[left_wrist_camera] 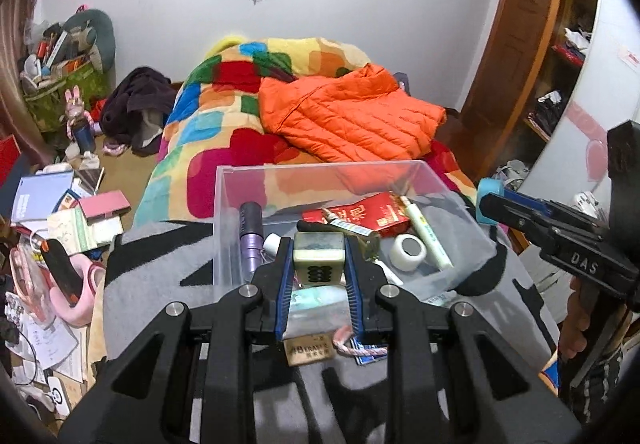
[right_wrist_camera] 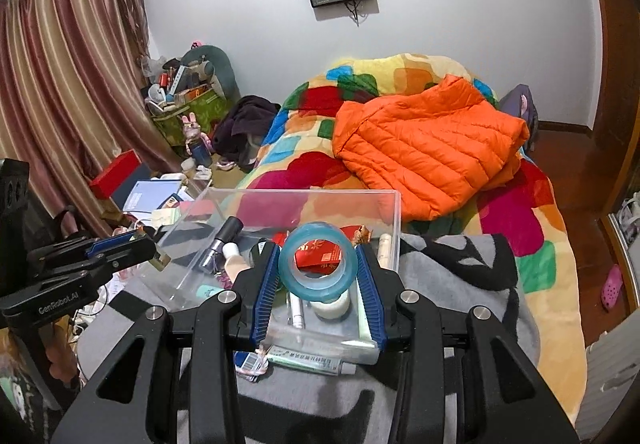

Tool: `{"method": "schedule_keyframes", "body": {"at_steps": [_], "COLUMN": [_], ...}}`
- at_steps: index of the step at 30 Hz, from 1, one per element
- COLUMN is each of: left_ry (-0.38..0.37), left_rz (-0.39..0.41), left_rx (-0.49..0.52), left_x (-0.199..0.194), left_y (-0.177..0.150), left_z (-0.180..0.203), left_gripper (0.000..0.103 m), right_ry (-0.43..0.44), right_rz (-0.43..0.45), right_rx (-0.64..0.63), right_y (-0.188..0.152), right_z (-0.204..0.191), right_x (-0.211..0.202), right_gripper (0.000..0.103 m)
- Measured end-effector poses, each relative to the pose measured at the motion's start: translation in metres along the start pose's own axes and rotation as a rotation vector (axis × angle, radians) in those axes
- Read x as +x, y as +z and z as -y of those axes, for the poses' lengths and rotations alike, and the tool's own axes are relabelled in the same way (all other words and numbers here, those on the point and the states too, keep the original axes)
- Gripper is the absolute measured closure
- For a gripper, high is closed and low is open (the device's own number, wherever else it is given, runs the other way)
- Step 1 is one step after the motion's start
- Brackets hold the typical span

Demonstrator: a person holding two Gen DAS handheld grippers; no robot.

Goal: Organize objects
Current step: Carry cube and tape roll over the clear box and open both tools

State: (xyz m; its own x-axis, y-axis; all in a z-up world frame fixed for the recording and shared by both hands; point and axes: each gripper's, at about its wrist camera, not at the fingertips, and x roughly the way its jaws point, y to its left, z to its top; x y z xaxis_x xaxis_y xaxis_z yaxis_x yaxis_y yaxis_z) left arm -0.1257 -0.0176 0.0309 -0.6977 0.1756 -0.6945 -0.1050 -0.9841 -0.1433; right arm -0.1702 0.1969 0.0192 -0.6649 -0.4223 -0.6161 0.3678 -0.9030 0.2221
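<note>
A clear plastic box [left_wrist_camera: 400,173] stands on a grey and black blanket on the bed. It holds a red packet [left_wrist_camera: 360,217], a purple tube [left_wrist_camera: 251,240], a white tape roll [left_wrist_camera: 409,250] and a pen. My left gripper [left_wrist_camera: 319,260] is shut on a pale green mahjong tile [left_wrist_camera: 319,258] over the box's near side. My right gripper [right_wrist_camera: 318,270] is shut on a blue tape roll [right_wrist_camera: 318,264] above the box [right_wrist_camera: 394,219]. The right gripper also shows at the right edge of the left wrist view [left_wrist_camera: 490,201].
An orange down jacket [left_wrist_camera: 352,115] lies on the colourful quilt [left_wrist_camera: 224,111] behind the box. Small tubes and tags [right_wrist_camera: 304,362] lie on the blanket in front of the box. Books, boxes and papers [left_wrist_camera: 72,211] clutter the floor at left. A wooden shelf [left_wrist_camera: 560,55] stands at right.
</note>
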Motion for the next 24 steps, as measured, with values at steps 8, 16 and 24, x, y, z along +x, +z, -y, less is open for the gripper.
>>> {"method": "schedule_keyframes", "body": {"at_steps": [8, 16, 24], "left_ry": [0.019, 0.007, 0.006], "left_rz": [-0.072, -0.122, -0.095], "left_rx": [-0.046, -0.049, -0.031], "left_x": [0.032, 0.048, 0.029], "left_y": [-0.004, -0.012, -0.011], "left_z": [-0.018, -0.022, -0.018], "left_gripper": [0.079, 0.079, 0.072], "right_ry": [-0.007, -0.019, -0.015], "right_rz": [-0.096, -0.169, -0.165], "right_rx": [-0.012, -0.038, -0.044], "right_y": [-0.011, -0.024, -0.021], "right_z": [-0.003, -0.008, -0.009], "right_x": [0.042, 0.070, 0.063], "right_gripper": [0.067, 0.067, 0.066]}}
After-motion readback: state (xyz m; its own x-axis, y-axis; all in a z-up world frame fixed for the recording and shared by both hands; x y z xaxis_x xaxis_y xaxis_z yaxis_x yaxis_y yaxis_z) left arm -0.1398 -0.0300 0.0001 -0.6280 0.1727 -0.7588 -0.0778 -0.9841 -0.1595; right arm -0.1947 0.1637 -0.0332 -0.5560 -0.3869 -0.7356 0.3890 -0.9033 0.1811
